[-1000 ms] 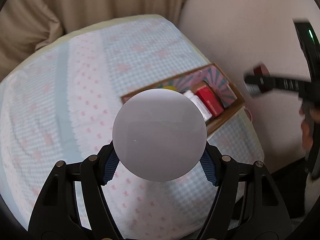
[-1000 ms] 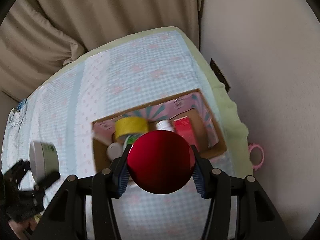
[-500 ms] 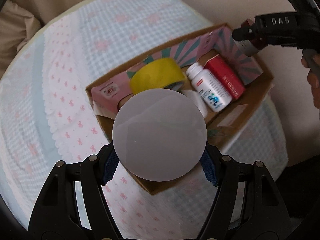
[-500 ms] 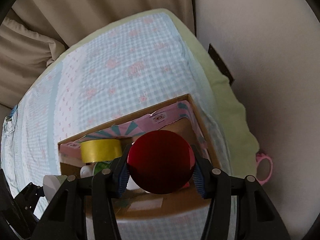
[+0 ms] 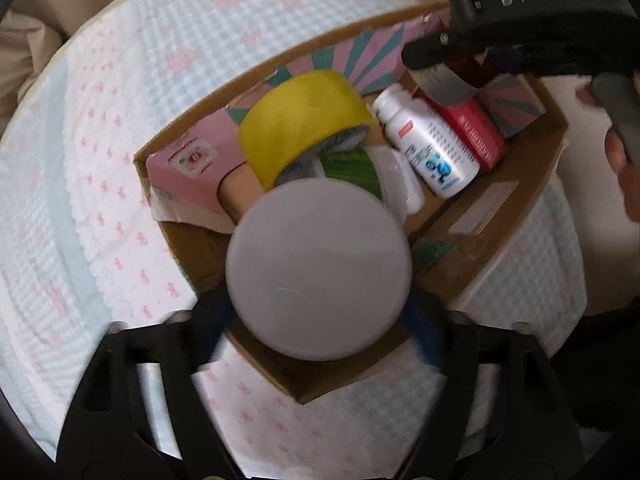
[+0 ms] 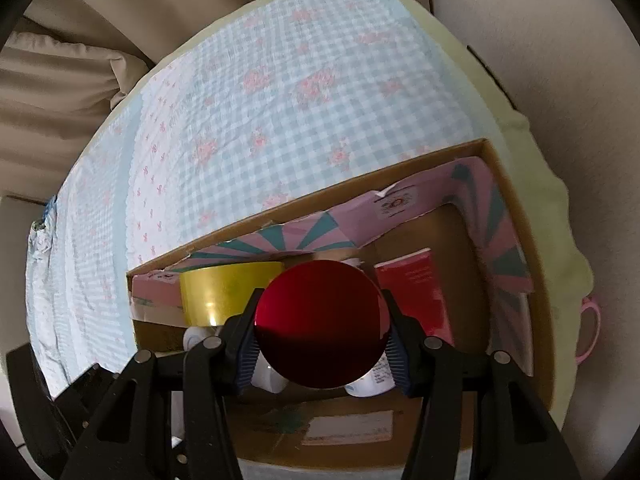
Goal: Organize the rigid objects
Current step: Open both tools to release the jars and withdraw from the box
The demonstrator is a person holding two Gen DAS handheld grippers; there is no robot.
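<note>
The left gripper (image 5: 318,308), clamped on a round white-lidded jar (image 5: 318,270), and the right gripper (image 6: 322,348), clamped on a round red-lidded can (image 6: 322,324), hover over an open cardboard box (image 5: 516,216) on the bed.

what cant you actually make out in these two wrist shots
- Left wrist view: the white round object in the left gripper hides the cardboard box floor beneath it; its sides and label face away.
- Left wrist view: motion blur smears the left fingers.
- Right wrist view: the red round object in the right gripper covers most of the white bottle.
- Red box print: too small to read.
</note>
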